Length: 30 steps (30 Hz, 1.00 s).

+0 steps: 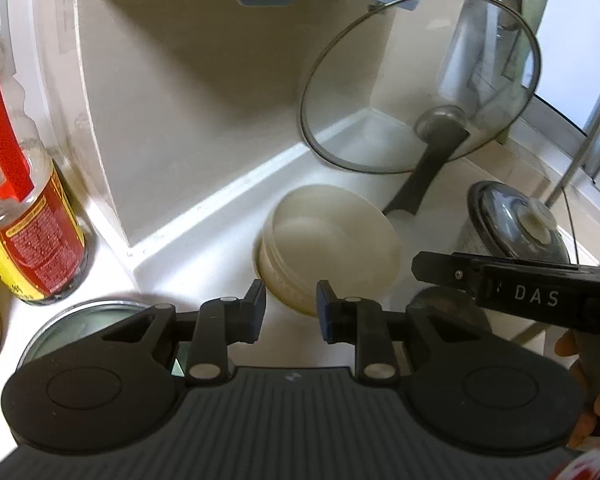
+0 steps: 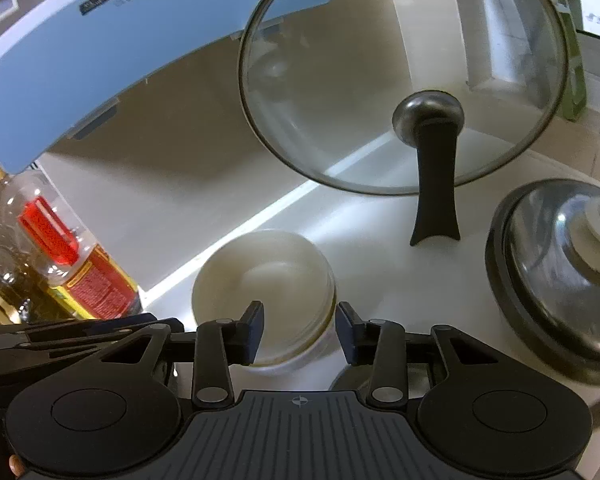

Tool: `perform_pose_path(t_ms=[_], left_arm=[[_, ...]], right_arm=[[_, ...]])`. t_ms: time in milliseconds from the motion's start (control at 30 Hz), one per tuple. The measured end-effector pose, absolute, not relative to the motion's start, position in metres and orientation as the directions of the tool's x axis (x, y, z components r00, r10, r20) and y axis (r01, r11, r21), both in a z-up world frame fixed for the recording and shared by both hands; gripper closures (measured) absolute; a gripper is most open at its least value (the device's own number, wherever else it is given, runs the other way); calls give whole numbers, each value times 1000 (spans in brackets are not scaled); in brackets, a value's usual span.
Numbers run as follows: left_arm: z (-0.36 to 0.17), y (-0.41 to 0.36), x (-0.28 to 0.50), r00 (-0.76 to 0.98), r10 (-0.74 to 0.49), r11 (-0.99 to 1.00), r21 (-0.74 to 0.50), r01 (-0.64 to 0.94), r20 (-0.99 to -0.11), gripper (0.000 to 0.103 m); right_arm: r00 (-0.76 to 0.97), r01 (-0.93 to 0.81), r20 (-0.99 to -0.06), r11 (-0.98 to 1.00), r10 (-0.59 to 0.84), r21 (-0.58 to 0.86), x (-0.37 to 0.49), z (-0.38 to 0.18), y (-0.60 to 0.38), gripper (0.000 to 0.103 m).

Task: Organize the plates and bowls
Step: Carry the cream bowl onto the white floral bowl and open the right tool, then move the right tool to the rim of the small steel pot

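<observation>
right now the cream bowl (image 1: 328, 248) sits upright on the white surface (image 1: 220, 248), near the tiled corner, just ahead of both claws. the left claw (image 1: 291, 312) hangs over its near rim, jaws parted with nothing between them. the right claw (image 2: 299, 330) also stands apart and empty, its left finger over the bowl (image 2: 264, 292). behind the bowl a glass lid (image 2: 404, 80) leans on the wall, propped on its black handle. a dark lidded pot (image 2: 560, 280) stands to the right, an oil bottle (image 1: 24, 216) to the left.
</observation>
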<state>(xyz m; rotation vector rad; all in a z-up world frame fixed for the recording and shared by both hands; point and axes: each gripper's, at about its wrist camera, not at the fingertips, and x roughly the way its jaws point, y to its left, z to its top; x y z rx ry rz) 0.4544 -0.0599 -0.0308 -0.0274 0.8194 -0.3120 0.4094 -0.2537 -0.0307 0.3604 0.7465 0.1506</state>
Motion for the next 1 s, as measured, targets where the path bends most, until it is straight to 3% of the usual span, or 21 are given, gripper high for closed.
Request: perform_pose_path(t_ms=[1000], left_arm=[[-52,-75,381,538,-335,920,-147,362,-773,79]], right_arm=[[674,110,-701,906,235,410,311,-50,-265,51]])
